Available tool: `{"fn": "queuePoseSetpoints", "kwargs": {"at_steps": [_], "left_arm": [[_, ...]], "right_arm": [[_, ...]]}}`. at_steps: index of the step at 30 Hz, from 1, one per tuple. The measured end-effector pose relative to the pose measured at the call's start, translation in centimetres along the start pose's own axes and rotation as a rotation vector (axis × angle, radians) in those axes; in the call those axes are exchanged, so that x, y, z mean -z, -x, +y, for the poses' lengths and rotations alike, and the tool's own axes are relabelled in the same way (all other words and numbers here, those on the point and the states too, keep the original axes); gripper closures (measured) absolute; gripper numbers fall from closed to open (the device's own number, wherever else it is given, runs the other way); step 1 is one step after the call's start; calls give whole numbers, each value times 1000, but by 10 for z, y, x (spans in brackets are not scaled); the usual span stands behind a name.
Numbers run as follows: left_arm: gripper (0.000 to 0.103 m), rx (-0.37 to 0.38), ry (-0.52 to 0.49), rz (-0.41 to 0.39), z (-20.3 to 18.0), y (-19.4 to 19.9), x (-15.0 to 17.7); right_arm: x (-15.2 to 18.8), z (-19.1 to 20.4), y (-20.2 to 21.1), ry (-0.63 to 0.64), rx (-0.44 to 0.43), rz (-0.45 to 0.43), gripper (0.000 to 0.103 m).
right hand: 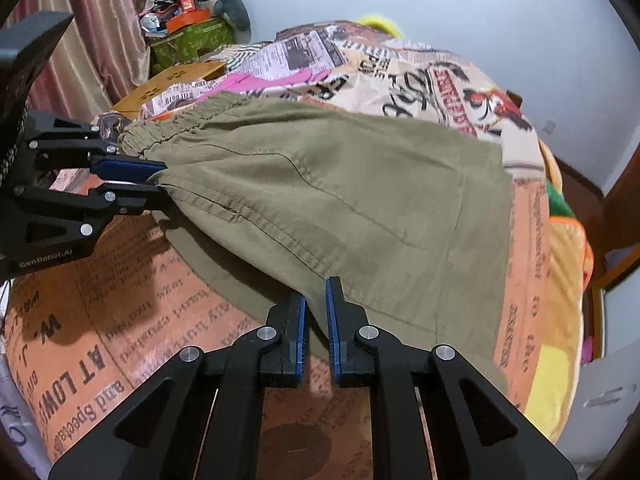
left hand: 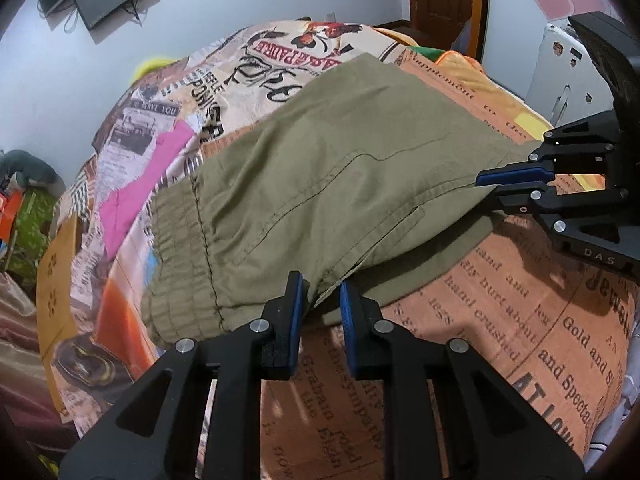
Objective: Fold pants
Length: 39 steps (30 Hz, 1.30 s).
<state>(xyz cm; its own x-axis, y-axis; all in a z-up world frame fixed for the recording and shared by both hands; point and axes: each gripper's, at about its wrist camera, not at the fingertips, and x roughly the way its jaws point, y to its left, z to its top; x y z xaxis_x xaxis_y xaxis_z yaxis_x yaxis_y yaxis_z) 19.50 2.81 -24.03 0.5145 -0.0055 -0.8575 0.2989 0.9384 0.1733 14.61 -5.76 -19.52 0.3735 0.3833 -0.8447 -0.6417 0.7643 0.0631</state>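
We see the olive pants (left hand: pixel 340 168) lying across a bed covered by a newspaper-print bedspread (left hand: pixel 520 320), their elastic waistband (left hand: pixel 180 248) toward the left and the leg fabric running to the far right. Our left gripper (left hand: pixel 320 292) is nearly closed, its blue pads (left hand: pixel 298 300) pinching the near edge of the pants close to the waistband. Our right gripper (right hand: pixel 316 300) is likewise almost shut, clamped on the near edge of the pants further along to the right. In the left wrist view the right gripper comes in from the right side with the cloth drawn up into its pinch, and the near edge hangs lifted between both grips, casting a shadow on the bedspread. A pink garment (left hand: pixel 148 168) lies on the bedspread just beyond the waistband, at the far left
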Motion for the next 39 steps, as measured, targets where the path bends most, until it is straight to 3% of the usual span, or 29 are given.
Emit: {"fn": "queuePoseSetpoints", "kwargs": {"at_steps": [17, 20, 21, 22, 24, 25, 29, 31, 34, 39], "left_arm": [[82, 53, 119, -38, 15, 30, 13], [73, 45, 165, -66, 29, 45, 16], [65, 30, 186, -82, 37, 51, 17], [57, 18, 200, -90, 42, 54, 17], [50, -23, 244, -108, 60, 59, 18], [49, -37, 264, -109, 67, 59, 18], [49, -55, 356, -70, 96, 48, 18], [40, -24, 392, -47, 104, 37, 21], [36, 7, 391, -18, 99, 21, 23], [35, -18, 355, 57, 82, -8, 29]], "right_arm": [[12, 4, 21, -69, -63, 5, 90], [14, -1, 32, -96, -77, -7, 88], [15, -4, 37, -104, -72, -17, 86], [16, -8, 42, -115, -58, -30, 83], [17, -15, 51, -135, -28, -52, 71], [17, -20, 55, -151, -10, -67, 69], [19, -45, 64, -221, 55, -97, 65], [20, -56, 61, -260, 77, -105, 65], [25, -67, 51, -311, 70, -96, 65], [40, -76, 10, -388, 32, 18, 65]]}}
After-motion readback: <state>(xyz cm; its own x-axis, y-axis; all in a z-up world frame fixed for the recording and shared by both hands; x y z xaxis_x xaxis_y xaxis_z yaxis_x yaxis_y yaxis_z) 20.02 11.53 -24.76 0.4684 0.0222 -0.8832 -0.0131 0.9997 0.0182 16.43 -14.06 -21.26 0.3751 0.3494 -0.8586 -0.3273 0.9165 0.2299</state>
